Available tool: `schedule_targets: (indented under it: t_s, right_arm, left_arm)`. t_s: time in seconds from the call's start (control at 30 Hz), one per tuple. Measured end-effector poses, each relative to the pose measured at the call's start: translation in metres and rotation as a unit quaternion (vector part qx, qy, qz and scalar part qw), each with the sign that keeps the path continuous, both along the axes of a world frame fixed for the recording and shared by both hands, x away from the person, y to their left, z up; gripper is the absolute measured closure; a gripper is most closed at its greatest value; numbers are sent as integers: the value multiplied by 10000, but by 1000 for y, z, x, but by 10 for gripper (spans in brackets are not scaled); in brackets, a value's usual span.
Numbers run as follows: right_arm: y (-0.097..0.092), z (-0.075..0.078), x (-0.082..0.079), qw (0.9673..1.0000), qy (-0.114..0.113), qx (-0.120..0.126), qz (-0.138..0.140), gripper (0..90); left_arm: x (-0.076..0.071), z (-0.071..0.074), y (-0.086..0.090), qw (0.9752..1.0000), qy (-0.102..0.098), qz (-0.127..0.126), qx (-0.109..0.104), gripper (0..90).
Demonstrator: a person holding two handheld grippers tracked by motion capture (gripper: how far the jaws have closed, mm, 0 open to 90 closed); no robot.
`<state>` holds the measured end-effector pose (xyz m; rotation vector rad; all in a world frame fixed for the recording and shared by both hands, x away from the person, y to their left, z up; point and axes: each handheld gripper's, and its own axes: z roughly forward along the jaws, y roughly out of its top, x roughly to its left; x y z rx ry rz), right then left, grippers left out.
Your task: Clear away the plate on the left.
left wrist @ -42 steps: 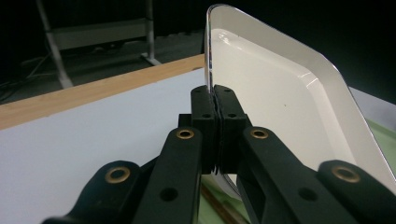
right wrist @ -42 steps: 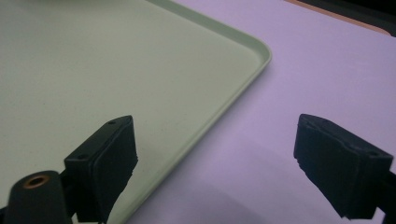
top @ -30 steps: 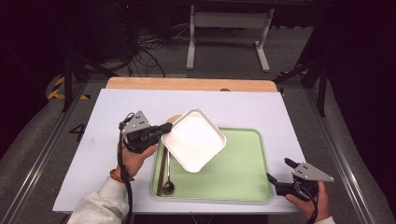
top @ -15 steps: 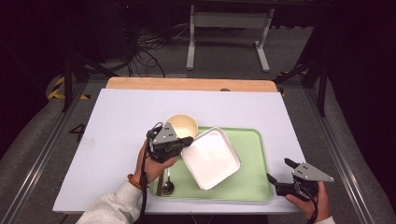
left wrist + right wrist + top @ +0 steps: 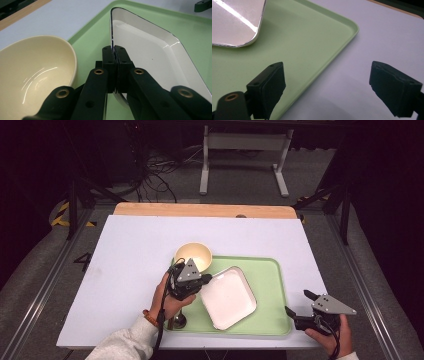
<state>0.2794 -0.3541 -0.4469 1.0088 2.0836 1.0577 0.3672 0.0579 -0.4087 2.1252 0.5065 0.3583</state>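
**White dish coming down onto the green tray**

From the high view, I have the left gripper (image 5: 204, 279) pinched on the rim of the square white enamel dish with the thin dark edge (image 5: 228, 297), at its corner nearest the round cream-coloured bowl (image 5: 193, 255). The dish sits over the middle of the flat pale-green plastic tray (image 5: 270, 270), turned at an angle to the tray's sides. The bowl stands at the tray's far left corner, just beside my left hand (image 5: 167, 301). A dark-handled spoon with a metal bowl (image 5: 178, 320) lies along the tray's left edge, partly hidden under that hand. The right gripper (image 5: 296, 312) hovers off the tray's near right corner, above the white counter (image 5: 130, 250).

In the left gripper view, the jaws are shut tight on the dish's thin rim, which runs up between them. The dish looks tilted, the held edge raised; I cannot tell whether its far side already touches the tray.

In the right gripper view, the jaws stand wide with nothing between them, straddling the tray's rounded edge and the counter, with a corner of the dish well apart at upper left.

I judge this to be the placing step. Next I should lower the held edge until the dish lies flat, then open the left jaws and back away without nudging the bowl.
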Motion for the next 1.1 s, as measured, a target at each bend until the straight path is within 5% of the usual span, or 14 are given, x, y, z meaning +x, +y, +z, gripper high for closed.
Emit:
schedule_targets:
  t_s: [0.5, 1.1]
  right_arm:
    - [3, -1, 2, 10000, 55, -48, 67, 137]
    - [4, -1, 2, 9999, 26, -49, 88, 137]
  left_arm:
    - [7, -18, 5, 9994, 315, 20, 130, 869]
    - [8, -25, 3, 9985, 376, -32, 393, 883]
